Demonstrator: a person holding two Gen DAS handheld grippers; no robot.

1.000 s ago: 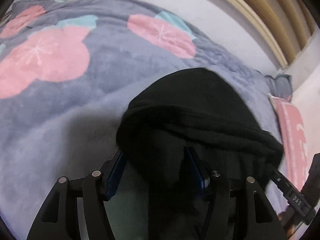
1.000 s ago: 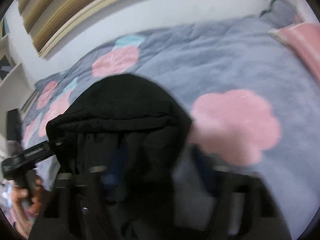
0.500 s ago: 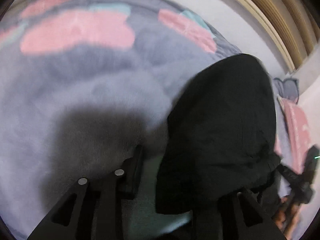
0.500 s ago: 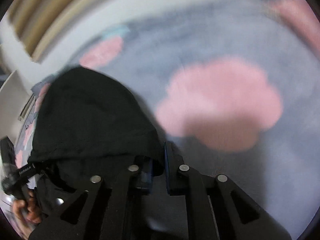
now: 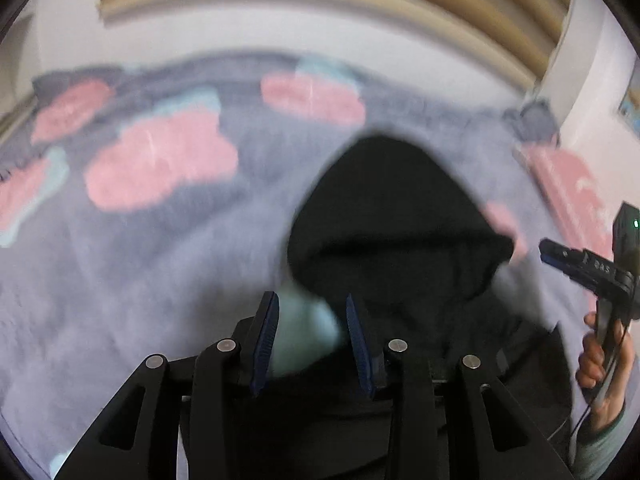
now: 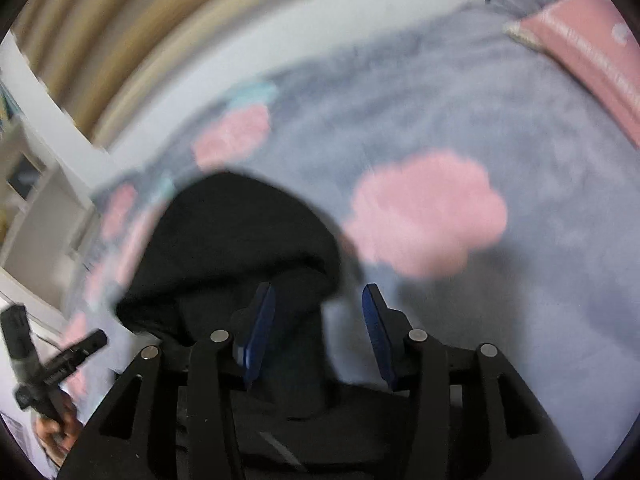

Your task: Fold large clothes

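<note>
Only "DAS"-like lettering, blurred, on right gripper [image 5: 560, 258] finger [image 5: 600, 269].

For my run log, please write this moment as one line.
left tool: open, empty | right tool: open, empty | black hoodie: on grey blanket, hood away from tools

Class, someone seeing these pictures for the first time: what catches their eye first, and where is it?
A black hoodie lies in the middle, hood pointing away, on a grey blanket with pink blossoms. Both open grippers, left and right, sit at its near edge.
</note>
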